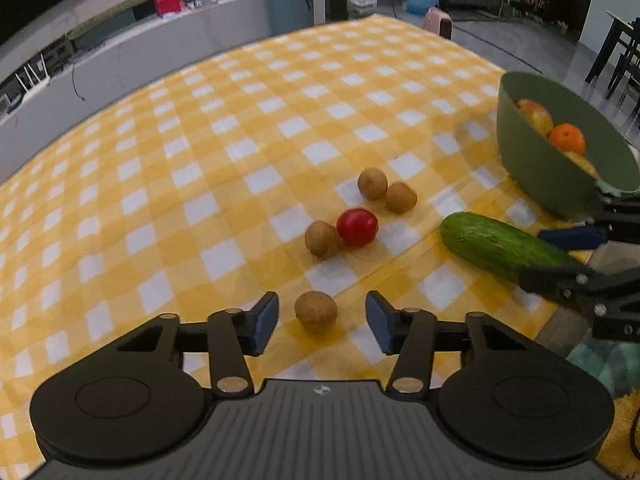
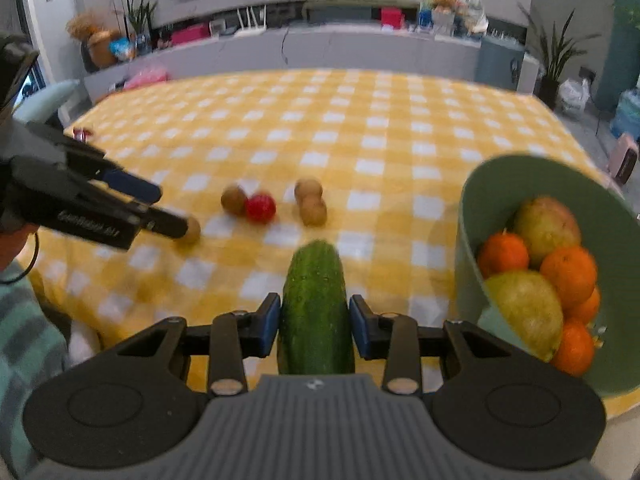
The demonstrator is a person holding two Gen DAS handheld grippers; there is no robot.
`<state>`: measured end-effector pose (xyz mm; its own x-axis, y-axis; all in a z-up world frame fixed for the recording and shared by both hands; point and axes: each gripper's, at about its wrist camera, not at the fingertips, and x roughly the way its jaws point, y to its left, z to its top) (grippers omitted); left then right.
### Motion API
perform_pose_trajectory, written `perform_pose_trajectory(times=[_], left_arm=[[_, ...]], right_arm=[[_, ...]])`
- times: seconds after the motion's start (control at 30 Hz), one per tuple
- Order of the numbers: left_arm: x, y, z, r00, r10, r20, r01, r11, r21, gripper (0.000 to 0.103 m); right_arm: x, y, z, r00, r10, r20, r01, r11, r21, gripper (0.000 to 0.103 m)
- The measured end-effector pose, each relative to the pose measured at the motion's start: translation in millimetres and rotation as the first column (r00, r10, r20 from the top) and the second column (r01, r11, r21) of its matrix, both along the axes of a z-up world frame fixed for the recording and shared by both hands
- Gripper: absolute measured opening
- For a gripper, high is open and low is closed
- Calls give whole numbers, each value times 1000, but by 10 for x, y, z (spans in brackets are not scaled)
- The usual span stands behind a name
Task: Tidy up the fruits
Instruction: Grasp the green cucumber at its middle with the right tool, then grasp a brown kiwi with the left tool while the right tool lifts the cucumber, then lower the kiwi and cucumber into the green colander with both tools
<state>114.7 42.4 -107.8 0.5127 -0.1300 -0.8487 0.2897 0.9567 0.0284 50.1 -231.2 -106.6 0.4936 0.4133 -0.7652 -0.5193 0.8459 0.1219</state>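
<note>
My left gripper is open around a brown kiwi on the yellow checked tablecloth, its pads apart from it. A red tomato lies further on, touching a second kiwi; two more kiwis lie beyond. My right gripper is shut on the green cucumber, which also shows in the left wrist view. The left gripper shows at the left of the right wrist view. A green bowl at right holds oranges and yellow-green fruits.
The table's right edge lies just past the bowl. A grey counter with clutter runs behind the table. A pink object stands on the floor beyond the far corner. The person's striped sleeve is at lower left.
</note>
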Motion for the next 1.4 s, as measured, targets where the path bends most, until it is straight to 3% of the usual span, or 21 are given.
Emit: perform_pose_trajectory(times=[0.33, 0.5, 0.77, 1.07, 1.4], left_arm=[[117, 34, -143, 998, 31, -48, -32, 999, -14, 43], [141, -9, -182, 998, 34, -59, -33, 999, 10, 30], [127, -8, -165, 998, 29, -54, -30, 1000, -5, 29], [0, -148, 219, 1000, 10, 4, -9, 998, -58, 29], [-75, -614, 698, 992, -85, 92, 97, 986, -134, 29]], right_arm=[[85, -69, -143, 999, 1, -47, 0, 1000, 31, 35], [123, -46, -169, 998, -5, -66, 8, 998, 58, 36], [196, -12, -224, 996, -19, -83, 25, 997, 76, 37], [123, -66, -130, 999, -27, -41, 32, 993, 110, 35], [-25, -496, 373, 990, -128, 61, 112, 969, 219, 35]])
